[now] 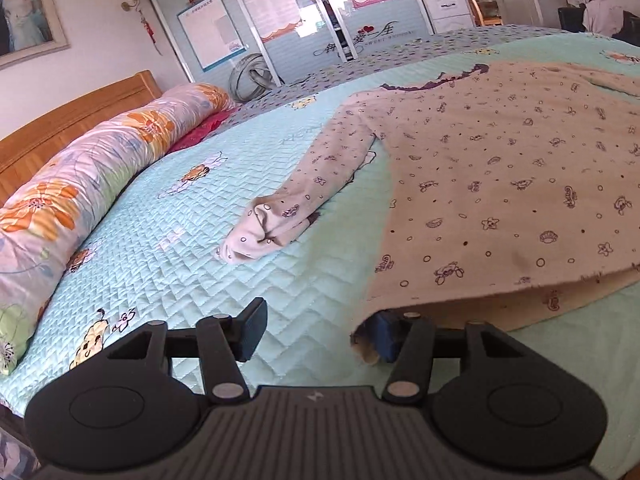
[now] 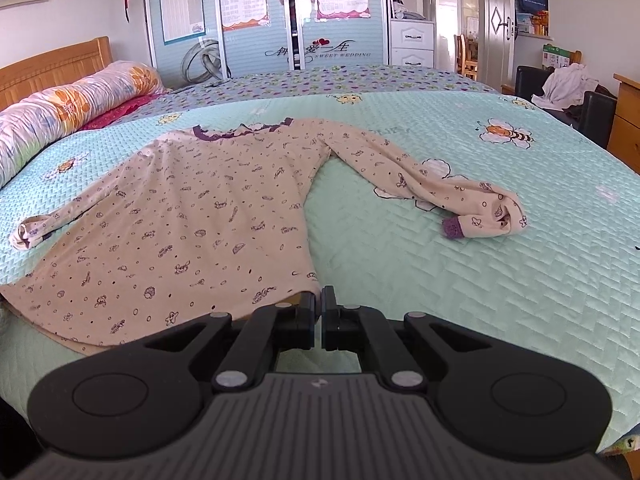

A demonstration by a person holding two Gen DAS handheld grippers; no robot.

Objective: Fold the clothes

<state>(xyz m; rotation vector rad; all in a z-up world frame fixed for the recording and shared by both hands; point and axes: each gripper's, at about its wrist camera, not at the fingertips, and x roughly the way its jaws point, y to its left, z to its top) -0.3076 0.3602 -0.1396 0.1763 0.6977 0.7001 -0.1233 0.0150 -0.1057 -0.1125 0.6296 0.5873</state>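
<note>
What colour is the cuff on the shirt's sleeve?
Purple cuff on the shirt; clearest in the right wrist view.

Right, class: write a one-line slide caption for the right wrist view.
Right tool shut on the hem corner of a patterned long-sleeved top spread across a green quilted bed.

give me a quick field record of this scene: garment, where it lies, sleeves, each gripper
garment: long-sleeved top, beige with small dark prints and purple neck trim
surface: spread flat on a green quilted bedspread
left sleeve: stretched out to the side, cuff bunched
right sleeve: stretched out to the side, purple cuff showing
left gripper: open, one finger tucked under the hem corner
right gripper: shut at the other hem corner, apparently pinching the top
fold: not yet started
background: rolled floral quilt by the wooden headboard
</note>
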